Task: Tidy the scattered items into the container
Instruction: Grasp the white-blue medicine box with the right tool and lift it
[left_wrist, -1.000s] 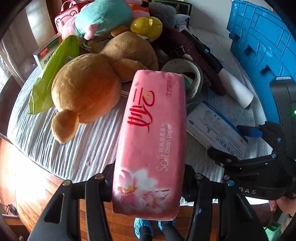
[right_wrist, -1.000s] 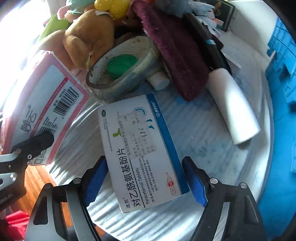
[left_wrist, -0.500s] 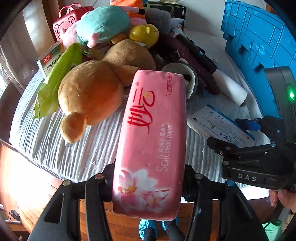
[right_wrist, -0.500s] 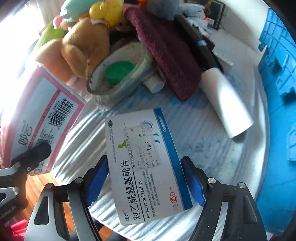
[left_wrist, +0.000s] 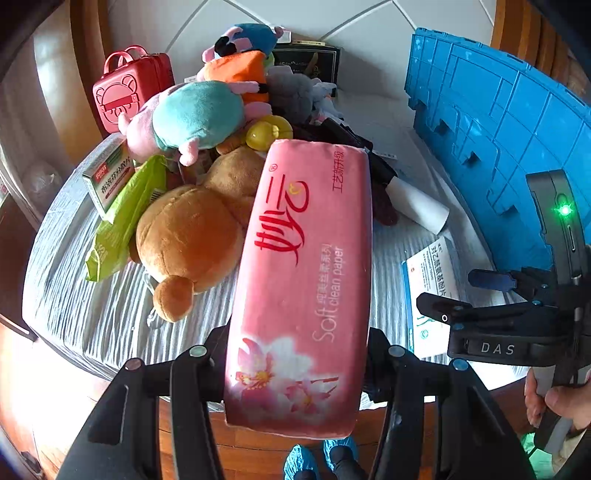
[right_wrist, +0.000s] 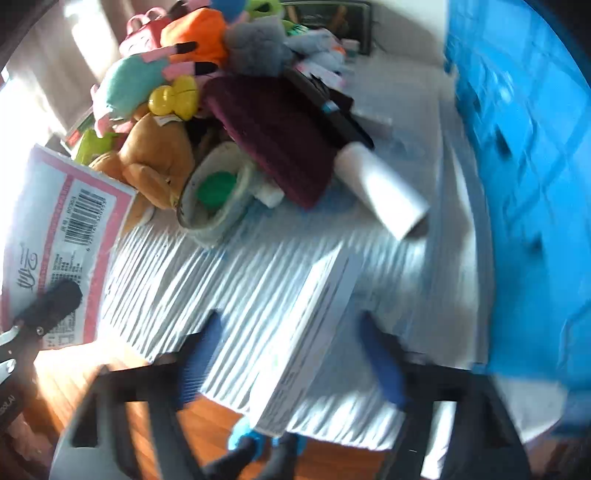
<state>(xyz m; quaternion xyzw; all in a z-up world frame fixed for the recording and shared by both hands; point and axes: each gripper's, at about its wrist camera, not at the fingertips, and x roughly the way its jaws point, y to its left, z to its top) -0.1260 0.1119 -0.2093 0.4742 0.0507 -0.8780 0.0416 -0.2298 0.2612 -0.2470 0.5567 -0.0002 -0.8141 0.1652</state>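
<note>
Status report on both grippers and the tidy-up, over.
Left gripper shut on pink tissue pack. Right gripper jaws just opening, paracetamol box loose between them. Blue crate at right, nothing blocking.

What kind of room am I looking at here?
Probably a home living or dining room: a round wooden table under a white cloth, heaped with plush toys, beside a blue crate, and padded wall panels behind.

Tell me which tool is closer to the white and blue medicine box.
Right. The right tool straddles the medicine box, which sits between jaws that have just been opening; the left tool, gripping the pink tissue pack, is off to its side.
</note>
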